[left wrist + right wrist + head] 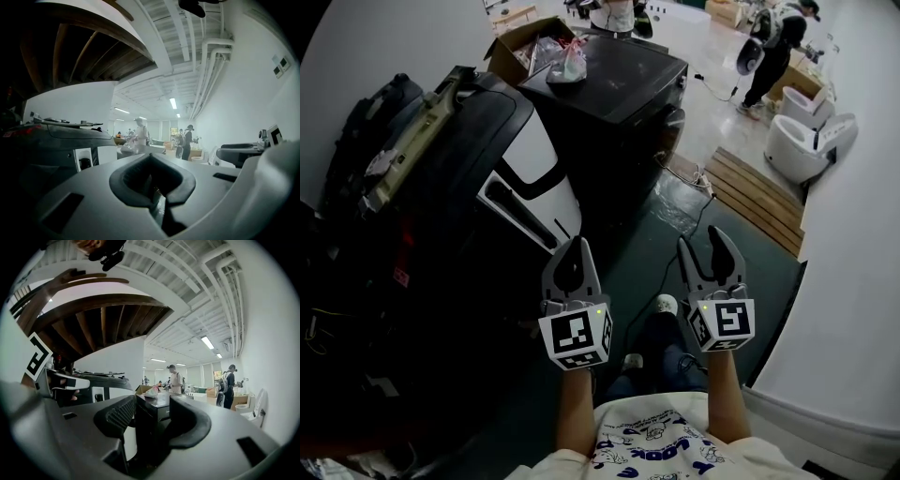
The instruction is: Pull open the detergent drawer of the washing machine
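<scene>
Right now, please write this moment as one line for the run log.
left gripper: shut, empty | right gripper: open, empty | washing machine: untouched by both grippers

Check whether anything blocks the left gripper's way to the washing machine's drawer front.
Nothing visible does. The left gripper, jaws shut and empty, hangs in open air beside the washing machine; its white panel with a dark recess, seemingly the drawer front, shows unobstructed in the left gripper view.

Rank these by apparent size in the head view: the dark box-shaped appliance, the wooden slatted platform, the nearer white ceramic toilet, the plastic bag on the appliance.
1. dark box-shaped appliance
2. wooden slatted platform
3. nearer white ceramic toilet, close to the platform, so these two are unsure
4. plastic bag
</scene>
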`<move>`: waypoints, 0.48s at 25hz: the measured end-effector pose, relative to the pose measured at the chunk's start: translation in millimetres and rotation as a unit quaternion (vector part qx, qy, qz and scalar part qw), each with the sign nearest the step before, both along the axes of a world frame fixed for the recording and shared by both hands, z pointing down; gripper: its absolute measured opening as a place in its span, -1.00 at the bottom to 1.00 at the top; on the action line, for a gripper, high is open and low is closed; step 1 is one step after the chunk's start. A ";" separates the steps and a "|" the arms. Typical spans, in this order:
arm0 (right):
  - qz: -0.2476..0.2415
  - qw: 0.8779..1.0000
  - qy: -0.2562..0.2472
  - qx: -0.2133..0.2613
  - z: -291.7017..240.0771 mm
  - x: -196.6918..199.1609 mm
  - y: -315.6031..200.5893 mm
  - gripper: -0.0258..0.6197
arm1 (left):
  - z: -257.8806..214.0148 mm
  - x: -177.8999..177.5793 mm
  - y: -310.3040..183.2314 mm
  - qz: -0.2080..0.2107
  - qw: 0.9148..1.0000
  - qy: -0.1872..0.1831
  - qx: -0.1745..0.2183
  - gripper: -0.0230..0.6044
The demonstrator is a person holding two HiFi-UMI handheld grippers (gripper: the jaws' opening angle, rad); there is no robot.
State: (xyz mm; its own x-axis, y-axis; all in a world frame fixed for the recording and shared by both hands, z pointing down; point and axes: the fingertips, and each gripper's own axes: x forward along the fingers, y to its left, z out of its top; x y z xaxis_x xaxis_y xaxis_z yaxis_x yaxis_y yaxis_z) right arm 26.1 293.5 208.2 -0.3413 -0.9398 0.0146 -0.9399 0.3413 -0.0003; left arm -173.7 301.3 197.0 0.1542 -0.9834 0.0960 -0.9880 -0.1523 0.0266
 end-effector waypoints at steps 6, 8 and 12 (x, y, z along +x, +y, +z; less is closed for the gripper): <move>-0.018 1.000 -0.009 -0.008 6.0 12.0 -68.7 -0.15 | 5.8 7.8 -56.3 -0.023 1.000 -0.004 -0.009 -0.88; -0.024 1.000 -0.009 -0.008 6.9 17.4 -94.9 -0.15 | 5.9 11.6 -77.7 -0.033 0.999 -0.004 -0.010 -0.88; -0.043 0.999 -0.013 -0.010 6.2 31.1 -148.2 -0.15 | 7.2 25.7 -123.3 -0.055 0.998 -0.004 -0.014 -0.88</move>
State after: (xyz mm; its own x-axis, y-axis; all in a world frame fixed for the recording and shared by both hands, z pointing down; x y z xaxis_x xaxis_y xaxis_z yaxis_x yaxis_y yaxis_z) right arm 57.2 145.2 214.4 -0.4220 -0.9063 0.0233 -0.9064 0.4213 -0.0310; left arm -148.0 177.9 204.2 0.0455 -0.9911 0.1250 -0.9988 -0.0431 0.0218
